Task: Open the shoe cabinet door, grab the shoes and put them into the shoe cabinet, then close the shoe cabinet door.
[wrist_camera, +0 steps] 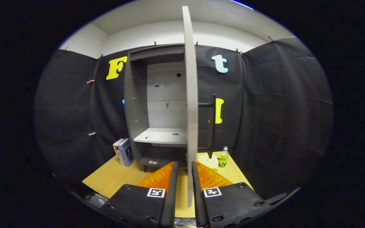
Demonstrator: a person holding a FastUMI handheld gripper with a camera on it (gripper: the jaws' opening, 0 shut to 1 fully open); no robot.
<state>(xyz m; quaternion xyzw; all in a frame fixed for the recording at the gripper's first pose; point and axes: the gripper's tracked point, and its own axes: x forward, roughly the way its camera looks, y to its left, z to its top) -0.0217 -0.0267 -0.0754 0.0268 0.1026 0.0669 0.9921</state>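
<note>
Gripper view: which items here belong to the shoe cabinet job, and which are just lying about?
Job:
- shoe cabinet, open
- its door, edge-on between the fingers
- door handle
- hand-held gripper, fingers either side of the door's edge; contact unclear

Lying about:
- books left of the cabinet
- bottle to its right
- pale object beside the bottle

Wooden table (112, 180) carries cabinet (138, 104), books (124, 152), bottle (223, 156).

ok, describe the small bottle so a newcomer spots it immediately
Start at the grey cabinet on the wooden table; its door stands edge-on between the tongs. Right of the door, past a pale lump, stands the bottle: upright, white cap, green label.
</note>
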